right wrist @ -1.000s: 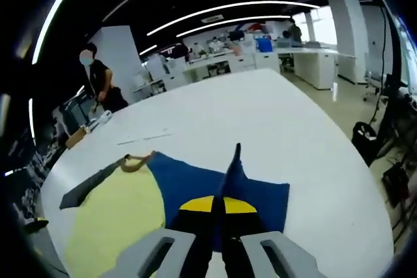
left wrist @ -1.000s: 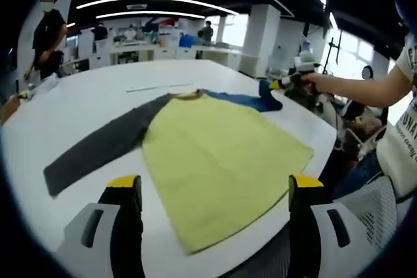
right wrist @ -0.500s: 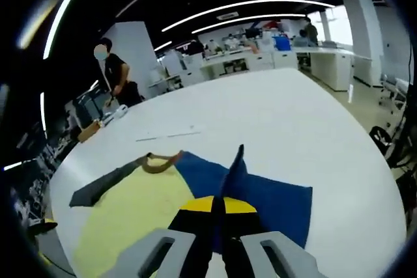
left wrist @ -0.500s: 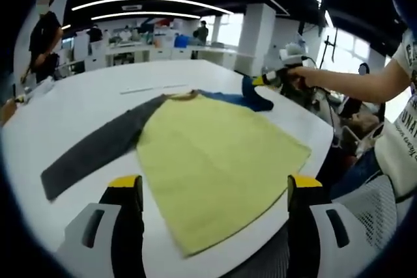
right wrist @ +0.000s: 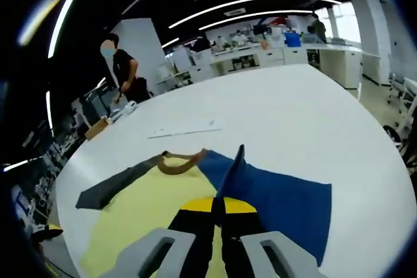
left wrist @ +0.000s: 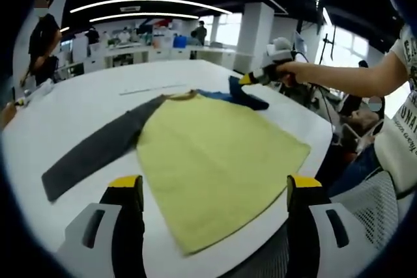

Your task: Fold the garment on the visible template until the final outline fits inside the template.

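A long-sleeved shirt with a yellow body [left wrist: 215, 154] lies flat on the white table [left wrist: 78, 102]. Its grey sleeve [left wrist: 98, 151] stretches to the left and its blue sleeve [left wrist: 241, 96] to the far right. My left gripper [left wrist: 215, 190] hovers open above the near hem, with nothing between its jaws. My right gripper [right wrist: 218, 209] is shut on the blue sleeve [right wrist: 273, 190] and holds a fold of it lifted over the yellow body [right wrist: 150, 209]. The right gripper [left wrist: 251, 79] also appears in the left gripper view, at the far end of a person's arm. The brown collar [right wrist: 179, 163] lies ahead.
A thin pale strip [right wrist: 182, 129] lies on the table beyond the collar. A person in black [right wrist: 124, 73] stands at the far left table edge near a small box [right wrist: 98, 127]. Desks and people fill the office behind. The table's edge runs close on the right [left wrist: 319, 141].
My right gripper has carried the blue sleeve leftward, in over the shirt. The left gripper has stayed open in place.
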Action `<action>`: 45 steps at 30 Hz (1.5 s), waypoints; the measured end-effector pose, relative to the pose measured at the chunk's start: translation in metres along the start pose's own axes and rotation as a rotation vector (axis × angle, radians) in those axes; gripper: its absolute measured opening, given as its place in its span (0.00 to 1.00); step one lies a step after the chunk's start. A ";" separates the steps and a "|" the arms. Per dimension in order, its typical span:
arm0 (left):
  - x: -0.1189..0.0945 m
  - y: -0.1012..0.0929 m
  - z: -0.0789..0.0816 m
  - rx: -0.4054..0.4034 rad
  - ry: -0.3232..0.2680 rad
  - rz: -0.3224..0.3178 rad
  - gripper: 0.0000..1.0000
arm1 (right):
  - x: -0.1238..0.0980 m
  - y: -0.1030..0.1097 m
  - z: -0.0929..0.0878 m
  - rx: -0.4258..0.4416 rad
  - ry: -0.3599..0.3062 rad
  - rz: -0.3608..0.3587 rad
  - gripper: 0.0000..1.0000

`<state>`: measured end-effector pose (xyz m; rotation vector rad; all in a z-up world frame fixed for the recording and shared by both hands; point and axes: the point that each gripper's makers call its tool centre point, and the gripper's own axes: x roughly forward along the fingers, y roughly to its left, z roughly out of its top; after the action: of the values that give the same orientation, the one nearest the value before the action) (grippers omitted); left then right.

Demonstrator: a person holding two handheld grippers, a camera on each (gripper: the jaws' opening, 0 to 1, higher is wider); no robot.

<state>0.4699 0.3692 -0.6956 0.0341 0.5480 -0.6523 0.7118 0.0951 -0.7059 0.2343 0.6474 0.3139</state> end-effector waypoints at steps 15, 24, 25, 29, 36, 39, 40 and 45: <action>0.005 -0.005 0.003 0.046 -0.007 0.006 0.86 | 0.021 0.030 -0.005 -0.028 0.024 0.027 0.00; 0.006 0.001 -0.003 0.037 -0.019 0.001 0.86 | 0.025 0.046 -0.006 -0.036 0.032 0.044 0.00; 0.006 0.002 -0.003 0.038 -0.021 0.001 0.86 | 0.026 0.048 -0.006 -0.037 0.032 0.046 0.00; 0.005 0.003 -0.005 0.039 -0.023 0.001 0.86 | 0.028 0.057 -0.005 -0.041 0.033 0.059 0.00; 0.004 0.001 -0.003 0.036 -0.030 0.005 0.85 | 0.033 0.070 -0.002 -0.054 0.033 0.080 0.00; 0.004 -0.004 -0.001 0.030 -0.031 -0.003 0.85 | 0.034 0.075 -0.001 -0.041 0.033 0.098 0.00; 0.003 -0.005 0.000 0.025 -0.035 -0.002 0.85 | 0.034 0.077 0.000 -0.045 0.032 0.101 0.00; 0.002 -0.009 0.000 0.023 -0.029 0.000 0.85 | 0.037 0.088 0.003 -0.052 0.033 0.121 0.00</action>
<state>0.4662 0.3607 -0.6957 0.0467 0.5125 -0.6581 0.7224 0.1897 -0.6969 0.2195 0.6579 0.4510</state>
